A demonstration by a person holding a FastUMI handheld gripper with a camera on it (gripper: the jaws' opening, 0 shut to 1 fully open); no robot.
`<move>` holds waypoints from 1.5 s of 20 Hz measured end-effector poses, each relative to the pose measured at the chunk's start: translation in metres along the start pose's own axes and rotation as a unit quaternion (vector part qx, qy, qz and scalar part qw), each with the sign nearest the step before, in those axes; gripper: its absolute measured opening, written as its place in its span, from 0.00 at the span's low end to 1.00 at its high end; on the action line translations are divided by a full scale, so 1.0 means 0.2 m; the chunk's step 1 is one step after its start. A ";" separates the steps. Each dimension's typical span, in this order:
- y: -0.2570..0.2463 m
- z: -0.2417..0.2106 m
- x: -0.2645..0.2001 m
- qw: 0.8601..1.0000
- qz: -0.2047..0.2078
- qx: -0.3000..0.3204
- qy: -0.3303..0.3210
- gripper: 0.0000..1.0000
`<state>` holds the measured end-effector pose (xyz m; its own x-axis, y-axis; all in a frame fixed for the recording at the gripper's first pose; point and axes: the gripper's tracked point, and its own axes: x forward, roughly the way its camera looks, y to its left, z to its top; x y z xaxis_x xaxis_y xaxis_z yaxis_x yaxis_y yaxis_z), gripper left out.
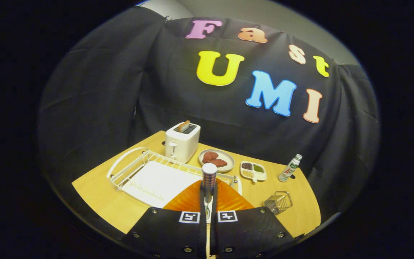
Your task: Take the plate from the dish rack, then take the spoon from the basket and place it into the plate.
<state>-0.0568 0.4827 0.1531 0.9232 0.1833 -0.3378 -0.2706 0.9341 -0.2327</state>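
My gripper is shut on the spoon. The spoon's checked handle with a white end sticks up ahead of the fingertips, and a pale part of it shows low in the narrow gap between them. Directly under the fingers lies the orange ribbed plate, on the wooden table against the near right corner of the white wire dish rack. The fingers hide the plate's near part. A small wire basket stands to the right of the plate with nothing visible inside.
Behind the rack stands a white toaster with a slice of toast in it. Beyond the plate are a grey dish of red meat, a small divided white dish and a bottle. The table edge runs close on the left.
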 end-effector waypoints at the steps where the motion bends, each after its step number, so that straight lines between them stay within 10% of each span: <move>1: 0.06 -0.03 -0.01 1.000 0.010 -0.003 0.002 0.04; 16: 0.48 -0.47 0.06 0.993 0.100 0.015 0.053 0.04; 30: 0.35 -0.40 0.01 0.996 0.068 0.024 0.047 0.31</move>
<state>-0.0962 0.5249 0.0634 0.8487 0.2808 -0.4483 -0.3751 0.9170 -0.1358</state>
